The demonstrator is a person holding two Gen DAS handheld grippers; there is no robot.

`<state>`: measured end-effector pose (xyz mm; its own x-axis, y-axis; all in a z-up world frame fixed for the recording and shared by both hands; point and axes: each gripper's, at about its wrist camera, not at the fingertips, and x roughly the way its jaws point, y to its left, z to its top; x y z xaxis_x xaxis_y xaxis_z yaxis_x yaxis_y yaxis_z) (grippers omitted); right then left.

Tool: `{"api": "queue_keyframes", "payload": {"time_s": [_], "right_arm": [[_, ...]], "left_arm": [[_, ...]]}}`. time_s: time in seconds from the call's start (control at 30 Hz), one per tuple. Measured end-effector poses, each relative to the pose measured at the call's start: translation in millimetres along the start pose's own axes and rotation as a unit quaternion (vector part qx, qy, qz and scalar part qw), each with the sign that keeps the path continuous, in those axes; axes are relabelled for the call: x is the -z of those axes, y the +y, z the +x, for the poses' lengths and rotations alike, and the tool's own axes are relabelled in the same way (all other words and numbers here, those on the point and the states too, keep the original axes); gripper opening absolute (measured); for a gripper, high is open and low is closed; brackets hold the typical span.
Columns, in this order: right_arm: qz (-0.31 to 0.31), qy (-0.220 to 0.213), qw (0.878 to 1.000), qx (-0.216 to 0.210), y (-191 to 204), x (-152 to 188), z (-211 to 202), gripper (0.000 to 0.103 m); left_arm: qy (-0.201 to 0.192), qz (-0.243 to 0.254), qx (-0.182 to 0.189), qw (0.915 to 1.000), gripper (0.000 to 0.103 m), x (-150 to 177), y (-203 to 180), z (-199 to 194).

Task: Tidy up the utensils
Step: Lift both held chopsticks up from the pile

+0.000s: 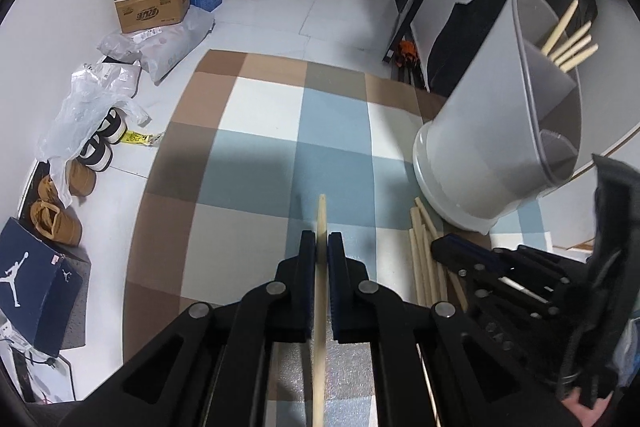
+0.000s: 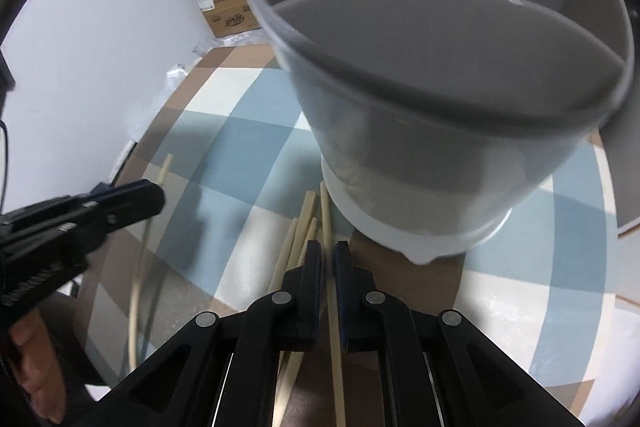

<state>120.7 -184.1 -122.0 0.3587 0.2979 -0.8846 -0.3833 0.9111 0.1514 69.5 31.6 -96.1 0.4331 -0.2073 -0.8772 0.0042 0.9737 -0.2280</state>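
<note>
- Above the checked mat (image 1: 256, 131), the left gripper (image 1: 321, 247) has its two dark pads pressed against a single pale wooden chopstick (image 1: 320, 291), which runs straight along the gap between them and pokes out past the tips.
- Just to its right, the right gripper (image 2: 328, 257) is clamped on another chopstick (image 2: 334, 327) that lies with the loose chopsticks (image 2: 298, 247) on the mat.
- These loose sticks lie in a rough bundle, touching one another, their far ends just beside the base of the holder.
- The grey utensil holder (image 1: 480, 131) stands on the mat near its right edge, on a white base, with a divider splitting it into compartments.
- Several chopsticks (image 1: 568, 43) already stand in its far compartment, leaning against the rim; the near compartment shows only grey wall.
- Beyond the mat's left edge, cardboard boxes (image 1: 154, 1), plastic bags (image 1: 104, 87) and shoes (image 1: 56, 219) line the white floor along the wall.
</note>
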Motion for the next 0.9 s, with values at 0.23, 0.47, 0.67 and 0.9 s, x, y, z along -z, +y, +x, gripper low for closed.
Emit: {"api": "queue_keyframes", "payload": {"time_s": [0.23,0.47,0.67,0.9], "right_arm": [[-0.046,0.001,0.998,0.051,20,-1,6,0.005],[-0.005,0.005,1.000,0.021,14,-1,1,0.004],[0.032,-0.004,0.999,0.005,4,19,-18,0.004],[0.042,-0.065,0.997,-0.026,4,33,-64,0.004]], "left_arm": [[-0.007,-0.017,0.009,0.9998,0.002,-1,11,-7],[-0.014,-0.023,0.015,0.9995,0.002,0,16,-12],[-0.016,-0.027,0.022,0.9993,0.002,1,17,-16],[-0.041,-0.016,0.041,0.9982,0.002,1,11,-27]]}}
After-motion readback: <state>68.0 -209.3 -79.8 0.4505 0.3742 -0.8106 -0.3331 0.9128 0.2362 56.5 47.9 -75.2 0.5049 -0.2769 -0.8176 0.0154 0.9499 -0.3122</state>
